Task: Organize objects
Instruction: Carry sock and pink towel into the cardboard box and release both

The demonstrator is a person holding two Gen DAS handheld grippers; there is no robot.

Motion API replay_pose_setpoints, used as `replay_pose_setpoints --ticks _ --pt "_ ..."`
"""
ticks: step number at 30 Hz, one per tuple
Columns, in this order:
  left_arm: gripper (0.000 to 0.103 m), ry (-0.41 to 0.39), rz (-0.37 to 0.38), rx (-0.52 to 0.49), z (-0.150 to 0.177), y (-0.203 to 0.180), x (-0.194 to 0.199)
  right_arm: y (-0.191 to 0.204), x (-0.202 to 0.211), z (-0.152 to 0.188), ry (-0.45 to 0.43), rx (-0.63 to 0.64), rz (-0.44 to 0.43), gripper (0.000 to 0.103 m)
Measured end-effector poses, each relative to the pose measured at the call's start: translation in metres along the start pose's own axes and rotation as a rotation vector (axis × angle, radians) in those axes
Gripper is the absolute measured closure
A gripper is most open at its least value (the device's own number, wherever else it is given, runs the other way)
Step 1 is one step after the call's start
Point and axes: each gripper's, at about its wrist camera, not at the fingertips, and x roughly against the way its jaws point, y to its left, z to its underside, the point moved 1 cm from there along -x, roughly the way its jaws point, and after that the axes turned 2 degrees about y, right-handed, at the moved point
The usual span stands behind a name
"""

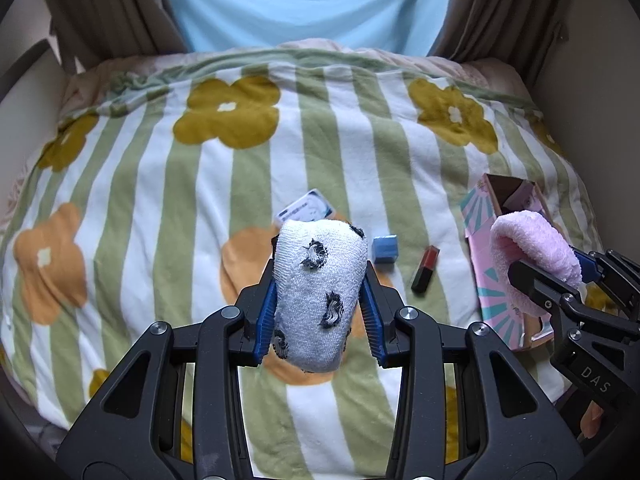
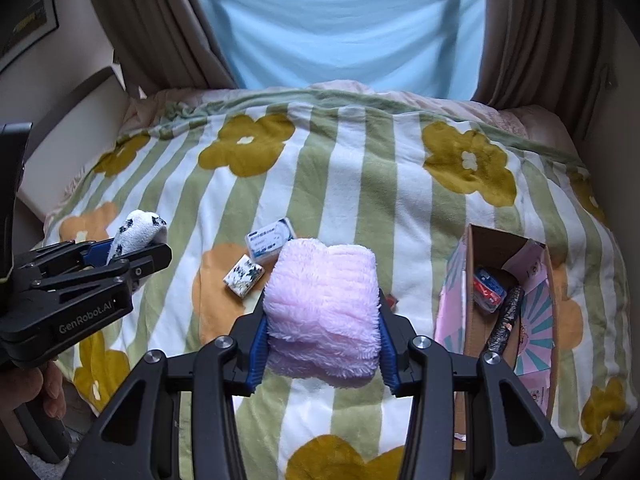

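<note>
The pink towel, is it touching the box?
Cannot tell. In the right wrist view the pink towel, held in the right gripper, sits left of the box; the left wrist view overlaps them, hiding any gap.

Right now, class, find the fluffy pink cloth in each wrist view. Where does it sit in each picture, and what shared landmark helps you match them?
Left wrist view: the pink cloth is at the right edge, held in the right gripper, in front of the open cardboard box.
Right wrist view: the cloth fills the lower centre, clamped between the blue pads.
Shared landmark: the box, at the right in both.
</note>
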Motion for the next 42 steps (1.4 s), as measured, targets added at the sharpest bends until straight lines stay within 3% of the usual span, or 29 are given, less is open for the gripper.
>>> replay_pose_setpoints --ticks 9,21,34,38,42 --pt "0.069 -0.032 0.066 -0.115 -0.041 -0.065 0.001 -0.066 0.024 0.006 -0.020 -0.097 0.070 0.061" --pt "0.069 0.004 0.209 -0.339 -0.067 -0.211 -0.039 -0.168 0.027 0.051 0.060 -0.218 0.174 0.061" --pt "0.069 0.193 0.305 -0.597 -0.048 -0.347 -0.141 -0.222 -0.028 0.091 0.185 -0.224 0.157 0.061" --pt "0.069 0.281 0.289 -0.689 -0.030 -0.378 -0.185 -0.229 -0.054 0.103 0.217 -0.203 0.138 0.061" --pt "0.069 0.374 0.262 -0.690 -0.018 -0.391 -0.222 -0.236 -0.078 0.116 0.243 -0.211 0.116 0.061"
